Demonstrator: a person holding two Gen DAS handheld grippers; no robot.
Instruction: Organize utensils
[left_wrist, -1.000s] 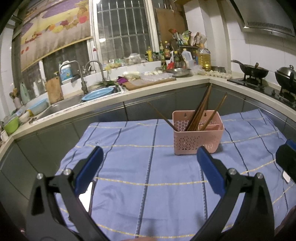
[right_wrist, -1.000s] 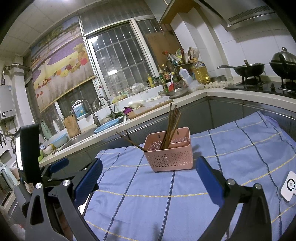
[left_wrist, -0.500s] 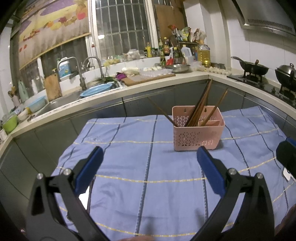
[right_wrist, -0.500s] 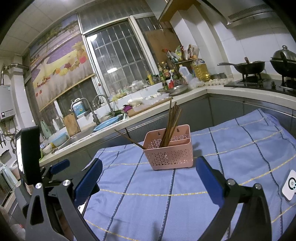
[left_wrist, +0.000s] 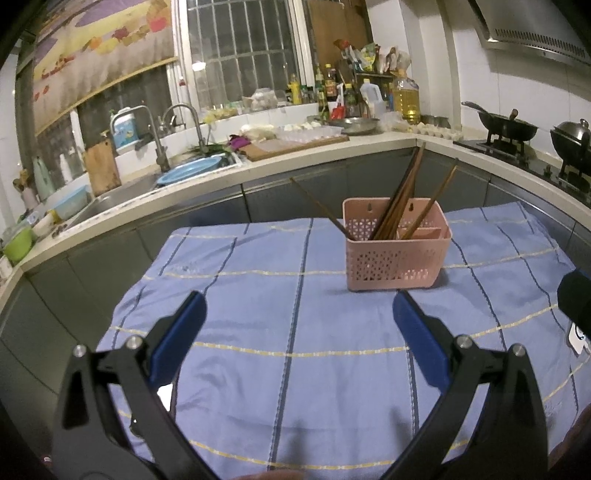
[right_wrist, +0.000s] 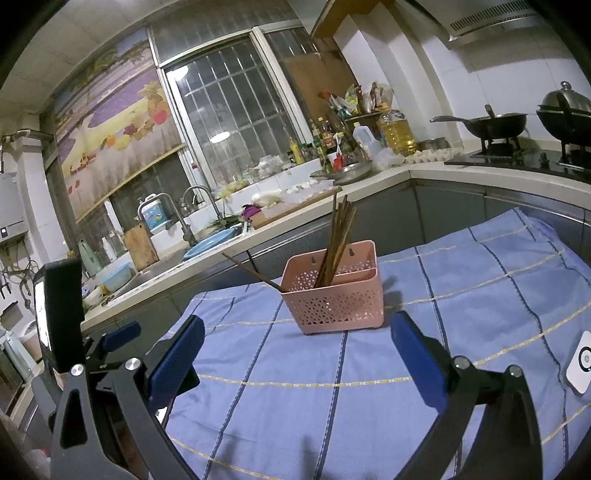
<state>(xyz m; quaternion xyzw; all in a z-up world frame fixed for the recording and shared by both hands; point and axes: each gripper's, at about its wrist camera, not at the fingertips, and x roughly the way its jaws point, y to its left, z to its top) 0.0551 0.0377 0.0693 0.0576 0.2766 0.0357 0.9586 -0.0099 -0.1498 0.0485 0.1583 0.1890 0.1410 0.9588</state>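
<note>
Left wrist view: left gripper (left_wrist: 297, 314) spread wide, nothing between its blue pads, held above the blue checked cloth (left_wrist: 258, 369) that covers the desk. Pink perforated basket (left_wrist: 397, 245) upright on the cloth, ahead and slightly right of the gripper, well apart from it. Brown chopsticks (left_wrist: 400, 199) stand in the basket, most in a leaning bundle, one (left_wrist: 319, 206) lying low over the left rim and pointing outward (it looks the least settled of the lot). No loose utensils show on the cloth, so the sorting appears largely done; what may remain, by judgement, is straightening the low chopstick. No legible writing: bottle labels on the kitchen counter (left_wrist: 332, 144) are too small to read. Right wrist view: right gripper (right_wrist: 295, 332) likewise spread and empty, above the cloth, basket (right_wrist: 334, 290) ahead of it and apart. Chopstick bundle (right_wrist: 338, 243) sits in the basket's rear compartment; two sticks jut over the left rim. Small white device (right_wrist: 581, 360) lies at the cloth's right edge, a ring mark on it, no readable text. Left gripper's body shows at far left, its lit screen (right_wrist: 40, 317) unreadable.
</note>
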